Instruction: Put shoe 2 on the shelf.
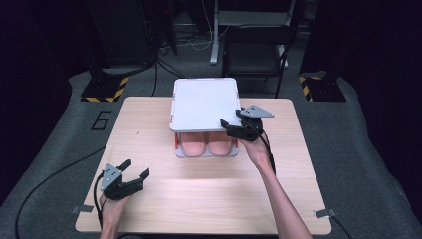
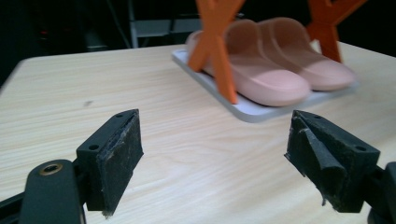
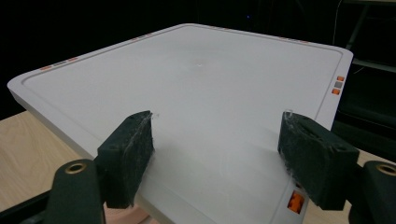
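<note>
Currently the two-tier rack (image 1: 174, 107) holds pink slippers (image 1: 206, 146) on its lower shelf (image 2: 261, 112); the top shelf (image 1: 204, 103) is bare. Left gripper (image 1: 135, 169), at 7 o'clock, stands wide and empty. Right gripper (image 1: 232, 123), at 3 o'clock, stands wide over the top shelf.

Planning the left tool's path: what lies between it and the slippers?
Only bare table, as the left gripper view shows. The left tool stands open, with the slippers ahead on the rack's bottom shelf.

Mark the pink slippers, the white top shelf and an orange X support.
pink slippers (image 2: 275, 77): left gripper view, upper of the nearer slipper.
white top shelf (image 3: 205, 88): right gripper view, middle of its flat top.
orange X support (image 2: 219, 51): left gripper view, crossing of the nearer support.
</note>
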Available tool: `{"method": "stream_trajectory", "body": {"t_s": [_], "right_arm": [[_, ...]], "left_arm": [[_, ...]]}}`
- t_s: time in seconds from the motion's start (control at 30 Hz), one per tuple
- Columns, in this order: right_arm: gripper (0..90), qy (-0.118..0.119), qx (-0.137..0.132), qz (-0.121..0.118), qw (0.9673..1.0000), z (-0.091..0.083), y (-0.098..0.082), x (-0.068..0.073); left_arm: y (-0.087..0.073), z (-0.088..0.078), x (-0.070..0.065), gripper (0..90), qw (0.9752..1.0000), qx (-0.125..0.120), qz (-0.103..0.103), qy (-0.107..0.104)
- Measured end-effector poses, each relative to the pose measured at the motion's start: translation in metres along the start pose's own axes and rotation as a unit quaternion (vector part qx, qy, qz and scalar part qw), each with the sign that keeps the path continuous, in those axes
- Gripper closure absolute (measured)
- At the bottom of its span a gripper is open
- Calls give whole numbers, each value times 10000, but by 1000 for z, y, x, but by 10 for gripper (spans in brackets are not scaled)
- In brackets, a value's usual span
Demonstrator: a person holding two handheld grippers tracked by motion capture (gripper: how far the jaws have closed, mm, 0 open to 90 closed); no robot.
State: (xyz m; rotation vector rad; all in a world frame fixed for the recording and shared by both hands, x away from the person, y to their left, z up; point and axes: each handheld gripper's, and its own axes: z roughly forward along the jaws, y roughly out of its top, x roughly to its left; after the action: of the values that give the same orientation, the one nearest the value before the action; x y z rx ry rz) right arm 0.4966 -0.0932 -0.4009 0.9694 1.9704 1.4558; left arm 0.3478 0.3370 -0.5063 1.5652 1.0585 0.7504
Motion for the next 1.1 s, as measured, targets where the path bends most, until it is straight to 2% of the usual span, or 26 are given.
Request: {"method": "stream_trajectory", "body": {"t_s": [0.1, 0.2, 0.27, 0.4, 0.5, 0.63, 0.8, 1.1], "right_arm": [[255, 8, -45, -11, 10000, -1, 0, 0], [237, -176, -106, -92, 9997, -8, 0, -2], [214, -172, -238, -32, 9996, -16, -1, -2], [183, -182, -381, -134, 9990, -39, -5, -2], [166, -175, -395, -64, 9990, -57, -14, -2], [157, -215, -518, 58, 9984, -83, -30, -6], [154, -357, -604, 203, 9973, -111, -58, -11], [154, -723, -752, 429, 9936, -146, -111, -18]], "left_arm": [[-3, -4, 4, 180, 9998, -63, -108, 134], [-5, -8, 7, 180, 9996, -90, -181, 212], [-5, -9, 8, 180, 9992, -174, -259, 232], [-6, -9, 9, 180, 9992, -128, -296, 220], [-7, -6, 7, 169, 9992, -4, -354, 181], [-6, -4, 4, 160, 9995, 36, -269, 159], [-7, -5, 5, 154, 9993, 64, -292, 221], [-9, -7, 8, 148, 9987, 115, -403, 283]]}}
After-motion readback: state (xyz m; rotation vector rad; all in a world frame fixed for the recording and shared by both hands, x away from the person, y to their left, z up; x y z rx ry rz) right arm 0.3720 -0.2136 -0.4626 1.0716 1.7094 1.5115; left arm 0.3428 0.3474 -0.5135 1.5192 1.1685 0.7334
